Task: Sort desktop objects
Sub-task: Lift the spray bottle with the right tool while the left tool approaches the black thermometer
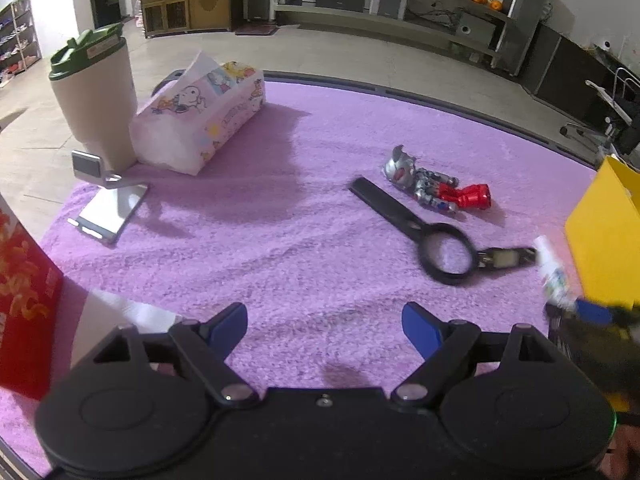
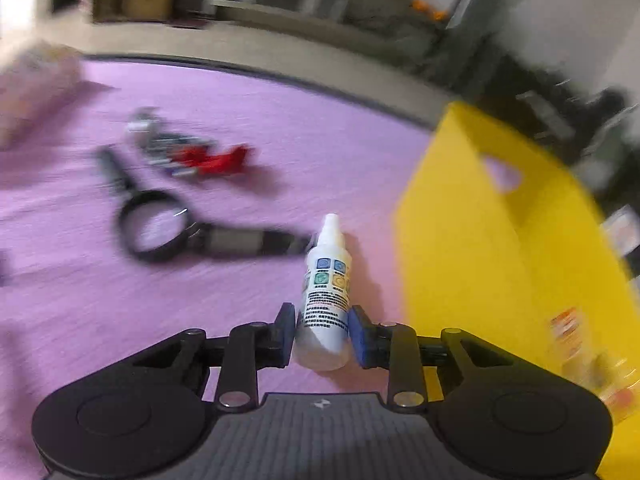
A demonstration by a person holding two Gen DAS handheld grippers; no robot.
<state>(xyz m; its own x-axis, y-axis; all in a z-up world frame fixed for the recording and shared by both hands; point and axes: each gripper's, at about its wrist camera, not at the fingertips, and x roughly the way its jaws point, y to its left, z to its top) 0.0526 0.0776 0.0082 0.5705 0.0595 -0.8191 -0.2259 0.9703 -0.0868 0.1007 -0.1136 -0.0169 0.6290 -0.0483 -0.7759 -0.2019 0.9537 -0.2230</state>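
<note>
Right gripper (image 2: pixel 322 334): jaws clamped on the lower body of a white spray bottle (image 2: pixel 326 300), held above the purple mat (image 2: pixel 240 120) just beside the yellow bin (image 2: pixel 480 240). Left gripper (image 1: pixel 324 330): jaws spread wide, holding nothing, over bare mat. On the table: magnifying glass (image 1: pixel 436 240), toy figure (image 1: pixel 436 186), tissue pack (image 1: pixel 200 116), tumbler (image 1: pixel 96 96), phone stand (image 1: pixel 106 200).

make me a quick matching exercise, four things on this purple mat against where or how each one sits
Things:
1. white spray bottle
2. magnifying glass
3. toy figure
4. tumbler

Places or states:
A. upright beside the tissue pack
B. flat, just behind the black handle
C. clamped in the right gripper
D. flat, mid-mat, lens down

Pairs: 1-C, 2-D, 3-B, 4-A
</note>
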